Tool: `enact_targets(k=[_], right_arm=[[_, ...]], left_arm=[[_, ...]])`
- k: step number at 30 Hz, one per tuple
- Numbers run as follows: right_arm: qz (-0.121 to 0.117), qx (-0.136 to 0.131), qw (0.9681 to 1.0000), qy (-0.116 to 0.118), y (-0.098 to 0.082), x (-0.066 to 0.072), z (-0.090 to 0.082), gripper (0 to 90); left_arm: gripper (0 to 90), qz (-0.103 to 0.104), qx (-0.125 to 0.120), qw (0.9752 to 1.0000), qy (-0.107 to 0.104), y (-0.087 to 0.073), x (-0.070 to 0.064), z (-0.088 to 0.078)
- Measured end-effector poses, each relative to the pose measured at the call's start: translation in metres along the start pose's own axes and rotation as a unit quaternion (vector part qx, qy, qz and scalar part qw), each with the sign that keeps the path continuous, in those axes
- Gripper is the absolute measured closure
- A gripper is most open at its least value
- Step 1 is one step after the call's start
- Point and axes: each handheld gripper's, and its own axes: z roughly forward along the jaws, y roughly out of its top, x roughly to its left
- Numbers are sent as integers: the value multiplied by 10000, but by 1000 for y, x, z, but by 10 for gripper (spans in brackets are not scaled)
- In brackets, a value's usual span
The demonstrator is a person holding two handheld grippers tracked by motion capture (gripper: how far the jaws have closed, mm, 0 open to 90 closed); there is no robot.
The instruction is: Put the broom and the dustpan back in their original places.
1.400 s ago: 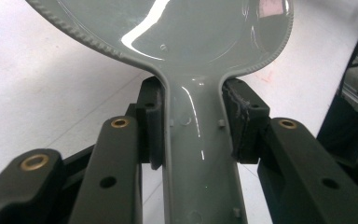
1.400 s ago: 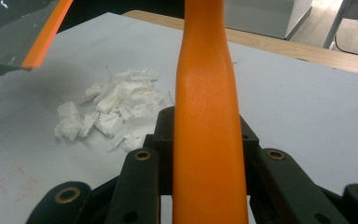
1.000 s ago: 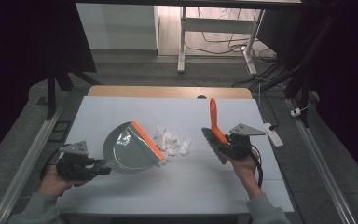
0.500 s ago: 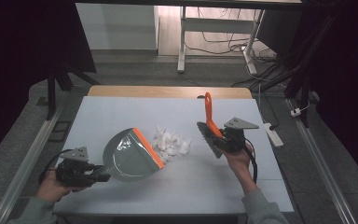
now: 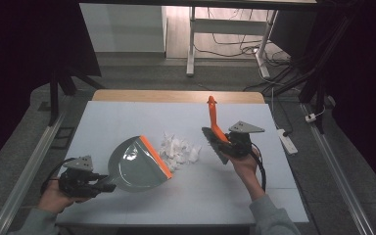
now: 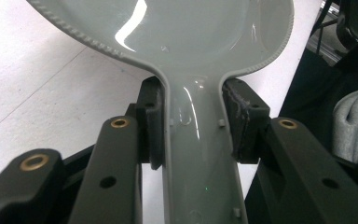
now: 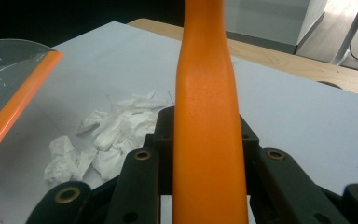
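- The dustpan [image 5: 137, 166] is grey-green and glossy, with a rounded scoop, a ribbed rim and an orange strip along its straight front lip; it lies on the pale worktop [image 5: 127, 117] at about 8 o'clock from the worktop's middle, its lip turned toward 2 o'clock.
- The paper scraps [image 5: 178, 149], white and crumpled, lie in a loose heap just beside the orange lip, between dustpan and brush.
- The brush [image 5: 215, 129] has an orange handle that stands up toward 12 o'clock, with a dark head below it, at 3 o'clock from the scraps.
- The left hand-held gripper [image 5: 100, 185] sits at 7 o'clock on the worktop's near edge; its jaws are closed on the dustpan's narrow handle, the pads pressing both sides of it in the left gripper view [image 6: 193, 126].
- The right hand-held gripper [image 5: 227, 144] is clamped on the brush handle, which fills the gap between its jaws in the right gripper view [image 7: 207, 140].
- The brush head hangs just clear of the scraps, not touching them.
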Motion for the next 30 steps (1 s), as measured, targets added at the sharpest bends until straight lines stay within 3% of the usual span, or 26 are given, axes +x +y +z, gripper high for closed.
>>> enact_targets(k=[17,30], right_arm=[[-42,49,10000,61,5,4,14,707],[-89,186,9998,9,5,5,28,707]], left_arm=[[616,-86,76,9999,0,-13,-2,-3],[616,-176,321,9993,-56,-23,3,4]])
